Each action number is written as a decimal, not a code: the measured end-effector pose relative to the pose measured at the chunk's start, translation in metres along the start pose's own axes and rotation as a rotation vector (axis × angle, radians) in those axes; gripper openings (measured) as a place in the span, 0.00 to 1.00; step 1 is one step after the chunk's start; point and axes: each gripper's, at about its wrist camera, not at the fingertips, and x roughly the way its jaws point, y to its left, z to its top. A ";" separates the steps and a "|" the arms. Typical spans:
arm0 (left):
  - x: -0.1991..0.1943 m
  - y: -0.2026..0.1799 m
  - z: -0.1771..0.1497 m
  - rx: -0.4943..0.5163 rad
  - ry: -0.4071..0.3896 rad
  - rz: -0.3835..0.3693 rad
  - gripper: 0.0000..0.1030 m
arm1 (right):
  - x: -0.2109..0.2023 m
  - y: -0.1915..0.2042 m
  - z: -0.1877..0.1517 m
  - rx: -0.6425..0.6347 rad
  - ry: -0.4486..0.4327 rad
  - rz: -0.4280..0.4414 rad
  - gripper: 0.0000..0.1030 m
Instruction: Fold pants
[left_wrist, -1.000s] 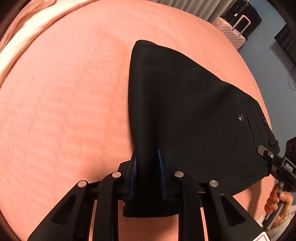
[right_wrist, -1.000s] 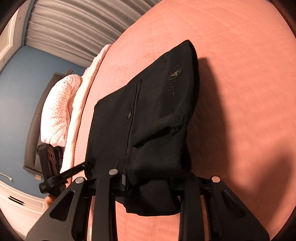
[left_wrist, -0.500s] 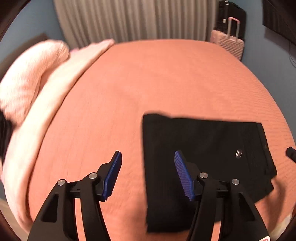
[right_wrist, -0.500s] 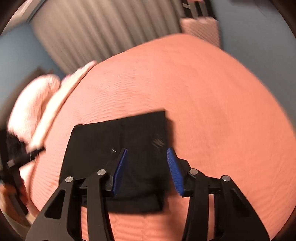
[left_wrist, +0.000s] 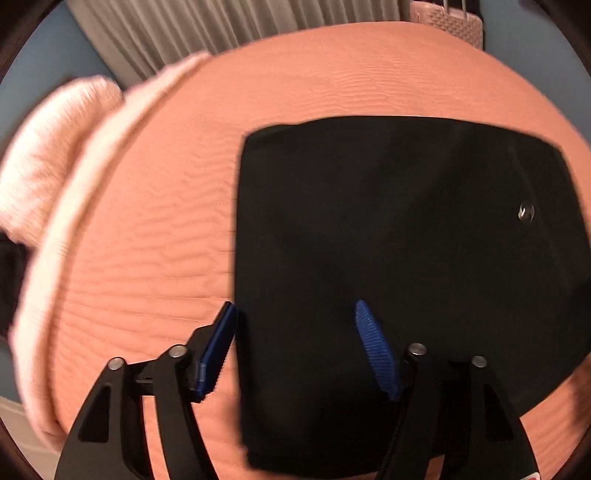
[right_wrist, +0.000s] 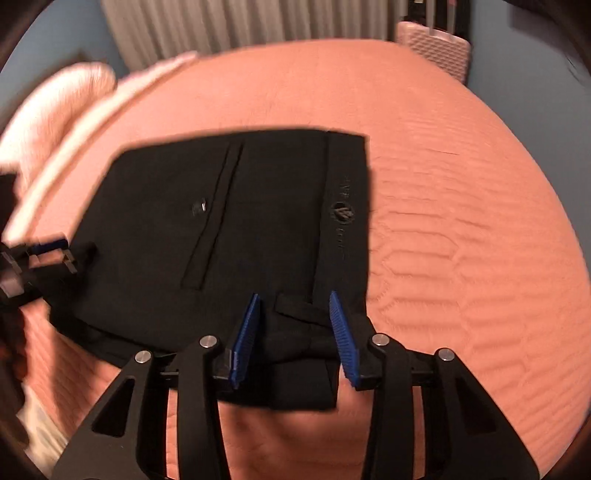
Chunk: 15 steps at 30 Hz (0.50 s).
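The black pants lie folded into a flat rectangle on the salmon bedspread. In the left wrist view my left gripper is open, its blue pads astride the near left edge of the pants, holding nothing. In the right wrist view the pants show a back pocket with a button and a waistband logo. My right gripper is open over the near waistband corner, empty. The left gripper also shows at the pants' left edge in that view.
Pink pillows and a pale folded blanket lie along the bed's left side. Grey curtains hang behind the bed. A pink suitcase stands at the far right corner. The bed's near edge is just below the grippers.
Both grippers were shut on the pants a second ago; they opened, let the cloth drop flat, pulled back, and have now come closer over its near edge.
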 end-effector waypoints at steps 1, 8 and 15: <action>-0.008 0.002 -0.001 0.004 -0.003 0.003 0.62 | -0.011 0.003 0.002 0.012 -0.036 0.019 0.38; -0.008 0.005 -0.023 -0.016 0.001 -0.049 0.79 | 0.004 -0.010 -0.029 -0.017 0.079 0.016 0.37; -0.026 0.033 0.070 -0.100 -0.111 -0.120 0.77 | -0.026 0.026 0.074 -0.025 -0.117 0.175 0.37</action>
